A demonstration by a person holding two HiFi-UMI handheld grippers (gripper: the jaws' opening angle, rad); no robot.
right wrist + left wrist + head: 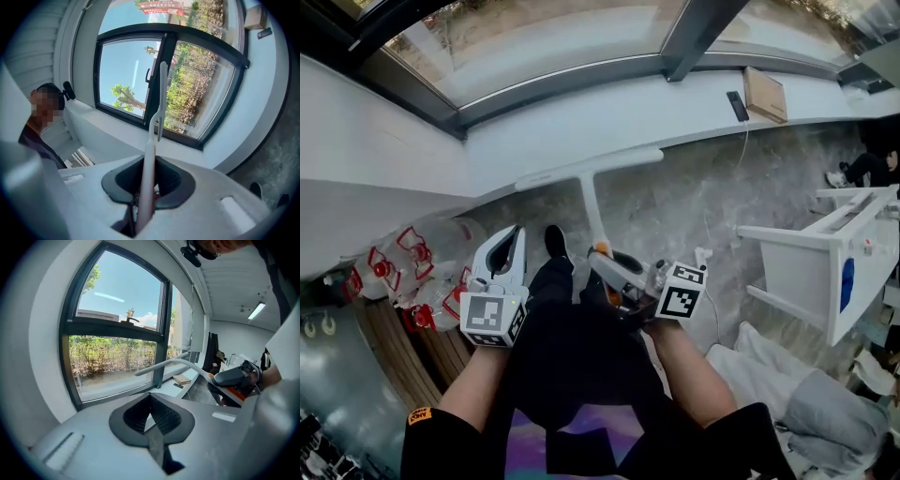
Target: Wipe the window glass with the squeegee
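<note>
Sunlit window glass (122, 79), right gripper (149, 182) clamping slim white T-shaped squeegee (581, 171), left gripper (151, 414) closed, empty

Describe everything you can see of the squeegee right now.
The squeegee is a pale, whitish T-shaped tool that looks like plastic: a long slim handle ending in a wide crossbar head. An orange patch shows where the handle enters the right gripper, whose jaws are shut on its lower end. It points away from the person toward the window, with the head in the air in front of the white wall below the sill, short of the glass. Only the gripper touches it.
</note>
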